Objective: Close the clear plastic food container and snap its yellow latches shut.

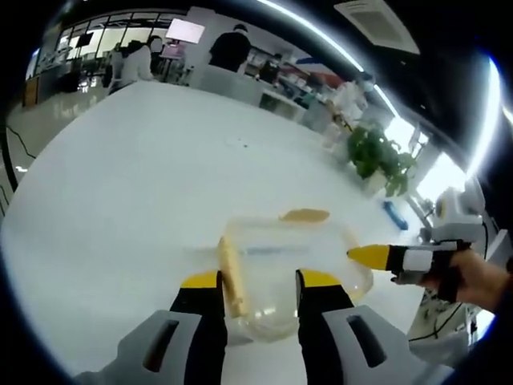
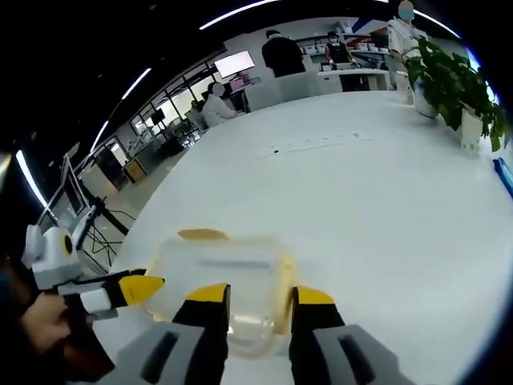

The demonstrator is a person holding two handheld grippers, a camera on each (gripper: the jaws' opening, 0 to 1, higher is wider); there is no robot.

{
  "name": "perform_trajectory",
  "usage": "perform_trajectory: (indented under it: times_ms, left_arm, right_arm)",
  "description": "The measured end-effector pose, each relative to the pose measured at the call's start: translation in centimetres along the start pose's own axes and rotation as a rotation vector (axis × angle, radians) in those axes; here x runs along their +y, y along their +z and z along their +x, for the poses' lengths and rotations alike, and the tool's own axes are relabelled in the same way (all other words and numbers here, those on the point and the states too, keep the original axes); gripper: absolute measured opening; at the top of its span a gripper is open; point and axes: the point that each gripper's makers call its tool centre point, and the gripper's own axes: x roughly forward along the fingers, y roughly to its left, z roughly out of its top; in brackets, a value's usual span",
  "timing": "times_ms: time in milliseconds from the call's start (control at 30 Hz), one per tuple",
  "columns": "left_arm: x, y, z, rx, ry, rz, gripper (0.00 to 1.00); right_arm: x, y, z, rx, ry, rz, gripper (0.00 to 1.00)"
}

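Container [image 1: 288, 273] lies on the white table [image 1: 144, 200], long axis across both grippers; latch state is blurred. Left gripper [image 1: 258, 282] and right gripper [image 2: 260, 298] stand spread, empty.

Container [image 1: 292, 273] on worktop [image 1: 144, 200], lower centre of left gripper view, just ahead of left hand-held gripper [image 1: 260, 282]; right hand-held gripper [image 1: 365, 256] at container's right edge; plant [image 1: 381, 159] upper right.
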Motion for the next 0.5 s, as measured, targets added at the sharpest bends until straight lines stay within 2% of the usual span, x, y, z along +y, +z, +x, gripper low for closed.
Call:
perform_trajectory:
  times_ms: [200,233,367,500]
  left_arm:
    - [0.16,0.08,0.07,-0.007,0.011,-0.03,0.29]
    - [0.28,0.12,0.03,-0.014,0.017,-0.07,0.28]
    - [0.26,0.14,-0.07,-0.012,0.014,-0.064,0.27]
    - [0.33,0.09,-0.22,-0.047,0.012,-0.037,0.29]
  right_arm:
    - [-0.07,0.11,-0.04,-0.011,-0.009,0.005,0.26]
    - [-0.09,0.15,-0.03,-0.012,-0.008,0.002,0.26]
    - [-0.1,0.19,-0.05,-0.01,-0.009,0.003,0.26]
    - [-0.27,0.26,-0.22,-0.029,0.009,0.007,0.27]
